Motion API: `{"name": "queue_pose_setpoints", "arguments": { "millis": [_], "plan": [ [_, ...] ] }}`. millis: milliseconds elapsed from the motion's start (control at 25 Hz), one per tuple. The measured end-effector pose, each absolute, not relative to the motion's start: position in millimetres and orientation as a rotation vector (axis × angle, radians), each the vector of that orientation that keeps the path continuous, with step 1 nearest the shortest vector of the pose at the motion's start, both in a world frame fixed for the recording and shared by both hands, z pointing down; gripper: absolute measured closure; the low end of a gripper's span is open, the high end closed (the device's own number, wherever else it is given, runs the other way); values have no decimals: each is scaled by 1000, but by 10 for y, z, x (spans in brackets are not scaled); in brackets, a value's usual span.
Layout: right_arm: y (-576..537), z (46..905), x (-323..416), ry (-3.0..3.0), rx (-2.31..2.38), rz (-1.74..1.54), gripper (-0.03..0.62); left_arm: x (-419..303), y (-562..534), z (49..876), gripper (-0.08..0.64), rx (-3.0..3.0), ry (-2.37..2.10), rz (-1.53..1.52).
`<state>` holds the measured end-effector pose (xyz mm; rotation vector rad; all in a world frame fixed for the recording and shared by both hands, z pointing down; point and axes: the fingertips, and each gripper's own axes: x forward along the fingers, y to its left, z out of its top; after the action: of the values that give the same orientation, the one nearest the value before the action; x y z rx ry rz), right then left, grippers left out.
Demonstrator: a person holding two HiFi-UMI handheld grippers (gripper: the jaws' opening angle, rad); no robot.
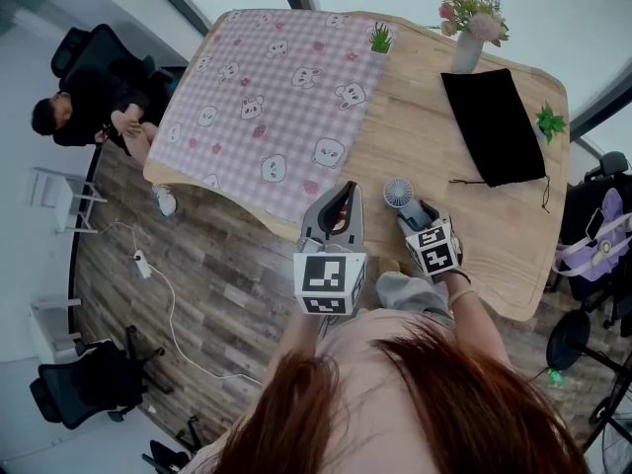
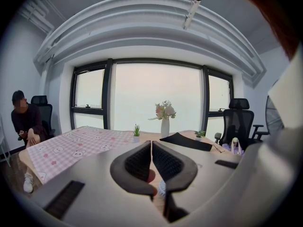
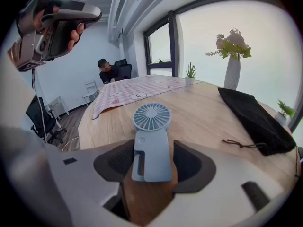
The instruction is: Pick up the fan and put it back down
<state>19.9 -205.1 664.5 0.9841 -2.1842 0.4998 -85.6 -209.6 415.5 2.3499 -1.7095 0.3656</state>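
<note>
- The fan (image 3: pixel 151 126) lies flat on the wooden surface (image 1: pixel 415 136), close to its near edge and just right of the near corner of the checked cloth (image 1: pixel 267 87). Its round head points toward the far edge.
- The right hand-held gripper (image 3: pixel 154 160) is released. Its jaws stand wide apart on either side of the fan's handle, and a sliver of bare wood shows between the handle and the right-side pad, so nothing is squeezed.
- The left hand-held gripper (image 2: pixel 151 148) is raised above the near edge, left of the fan and apart from it. It is clenched, with the two pads meeting along their length and nothing held between them.
- The checked cloth, pink with small bear faces, covers the left end of the surface and hangs over its left edge.
- A black pouch (image 1: pixel 494 126) lies flat toward the right end, its drawstring trailing toward the near edge.
- A white vase (image 1: pixel 467 52) of flowers stands upright at the far edge, just beyond the pouch — a small potted plant (image 1: pixel 380 39) stands to its left, at the cloth's far corner.
- A second small plant (image 1: pixel 549 121) sits at the right edge, beside the pouch.
- A person (image 1: pixel 84 107) sits in a chair beyond the left end — well apart from both grippers.
</note>
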Motion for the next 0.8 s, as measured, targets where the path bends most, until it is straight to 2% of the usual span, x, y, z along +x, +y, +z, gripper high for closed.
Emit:
{"name": "queue_pose_setpoints", "arguments": {
  "millis": [480,800],
  "plan": [
    [-2023,6352,241,-2225,1079,442,350,-799,-1938,4095,546,2380,-1687,354],
    [-1951,6117,319,-2246,1175,440,407,-761,-1791,4029,546,2406,-1673,338]
  ]
}}
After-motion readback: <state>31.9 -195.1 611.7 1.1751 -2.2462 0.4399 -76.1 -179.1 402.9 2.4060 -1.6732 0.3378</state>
